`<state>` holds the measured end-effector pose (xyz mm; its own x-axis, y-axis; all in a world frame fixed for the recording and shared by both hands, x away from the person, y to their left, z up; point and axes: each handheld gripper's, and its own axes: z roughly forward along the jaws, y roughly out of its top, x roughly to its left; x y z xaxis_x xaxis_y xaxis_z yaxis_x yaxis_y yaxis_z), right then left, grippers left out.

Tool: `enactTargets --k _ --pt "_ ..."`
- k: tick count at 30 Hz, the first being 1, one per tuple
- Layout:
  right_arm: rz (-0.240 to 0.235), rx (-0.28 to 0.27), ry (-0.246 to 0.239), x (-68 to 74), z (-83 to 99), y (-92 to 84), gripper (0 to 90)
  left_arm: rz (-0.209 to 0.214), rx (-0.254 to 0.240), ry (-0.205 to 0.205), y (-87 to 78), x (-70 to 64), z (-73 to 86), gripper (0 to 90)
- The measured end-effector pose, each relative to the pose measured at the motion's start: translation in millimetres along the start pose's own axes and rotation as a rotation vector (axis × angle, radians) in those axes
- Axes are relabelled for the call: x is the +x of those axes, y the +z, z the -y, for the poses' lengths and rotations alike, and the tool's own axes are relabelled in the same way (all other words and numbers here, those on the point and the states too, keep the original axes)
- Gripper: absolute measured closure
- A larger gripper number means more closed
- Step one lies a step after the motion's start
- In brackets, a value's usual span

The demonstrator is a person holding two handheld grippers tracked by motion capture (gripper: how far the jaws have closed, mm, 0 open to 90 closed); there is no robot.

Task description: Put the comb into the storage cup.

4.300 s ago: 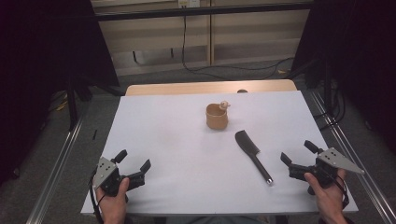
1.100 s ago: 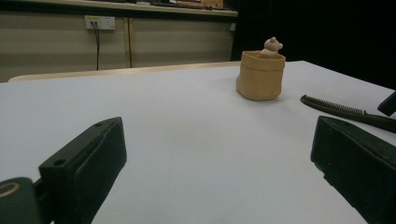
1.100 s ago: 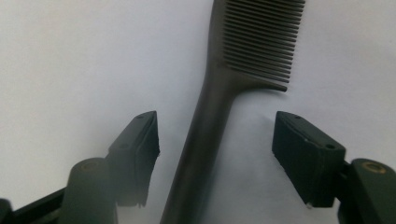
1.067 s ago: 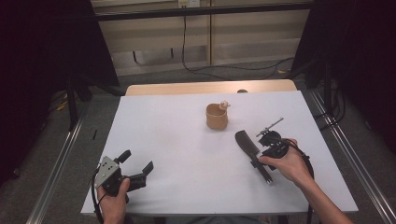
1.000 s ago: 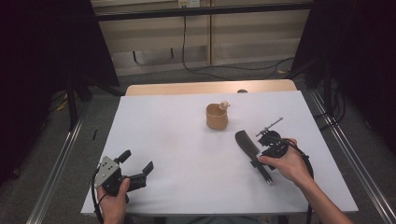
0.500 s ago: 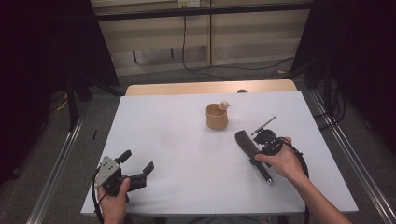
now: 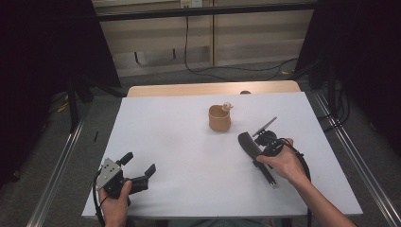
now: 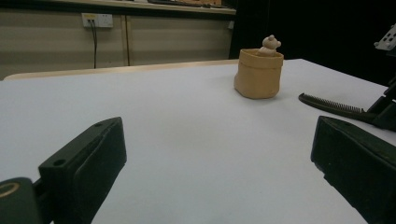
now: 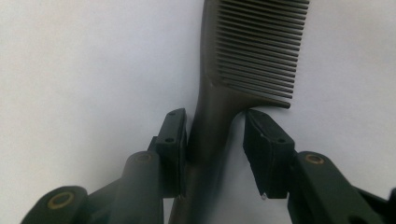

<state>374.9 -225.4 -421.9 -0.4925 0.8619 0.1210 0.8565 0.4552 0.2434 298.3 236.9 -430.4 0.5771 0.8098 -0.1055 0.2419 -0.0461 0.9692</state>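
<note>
A dark comb (image 7: 249, 146) lies flat on the white table (image 7: 189, 156), right of the middle. Its long axis runs diagonally in the high view: the toothed head points away from the person and slightly left, the thin handle toward the near right edge. In the right gripper view the comb (image 9: 243, 70) is a smooth, dull brown-black plastic, with a row of fine, even teeth along one side of the head and a neck narrowing into the handle.

The right gripper (image 9: 217, 140) straddles that neck: its left jaw touches the handle, its right jaw stands a little off it, so the jaws are apart and not clamped. The right hand (image 7: 283, 163) holds it low over the table.

The left gripper (image 7: 137, 171) rests near the front left edge, jaws wide apart.

Beyond the comb stands a small tan pot (image 7: 220, 118), matte and slightly lumpy, with a little bear figure (image 8: 270, 45) at its rim.
</note>
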Motion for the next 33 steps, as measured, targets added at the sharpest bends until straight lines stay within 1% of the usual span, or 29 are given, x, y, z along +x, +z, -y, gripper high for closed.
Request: enactTargets --k 3,7,8,10,16,23,26,27,28,33 --pt "0.013 -0.002 0.001 0.9 0.2 0.7 60.5 0.004 0.002 0.001 0.3 -0.1 -0.1 3.5" --pt "0.022 0.015 0.01 1.5 -1.9 0.9 62.6 0.005 -0.001 0.001 0.6 -0.4 -0.4 3.4" --pt "0.035 0.012 -0.004 2.5 -2.0 1.5 62.7 0.006 -0.001 0.0 0.7 -0.2 -0.4 3.4" --pt "0.051 0.018 -0.006 5.3 -2.5 1.7 62.8 0.006 0.001 0.003 0.8 0.2 -0.5 3.4" --pt "0.059 0.011 -0.002 5.8 -1.8 1.8 63.9 0.009 0.002 0.001 1.6 0.5 -0.4 3.4" --pt "0.06 0.019 -0.001 5.6 -3.3 2.1 65.4 0.009 0.002 0.001 1.6 0.7 -0.5 3.4" --pt "0.064 0.016 0.004 5.1 -2.8 1.9 67.2 0.01 0.005 0.0 1.8 0.9 -0.4 3.4" --pt "0.065 0.014 0.009 4.8 -2.5 1.7 68.7 0.003 0.006 0.009 1.5 0.5 -0.6 3.4" --pt "0.065 0.014 0.009 4.8 -2.5 1.7 68.7 0.003 0.006 0.009 1.5 0.5 -0.6 3.4" --pt "0.061 0.004 0.021 2.0 -1.5 1.2 72.6 0.0 0.01 0.0 1.2 1.6 0.0 3.3"
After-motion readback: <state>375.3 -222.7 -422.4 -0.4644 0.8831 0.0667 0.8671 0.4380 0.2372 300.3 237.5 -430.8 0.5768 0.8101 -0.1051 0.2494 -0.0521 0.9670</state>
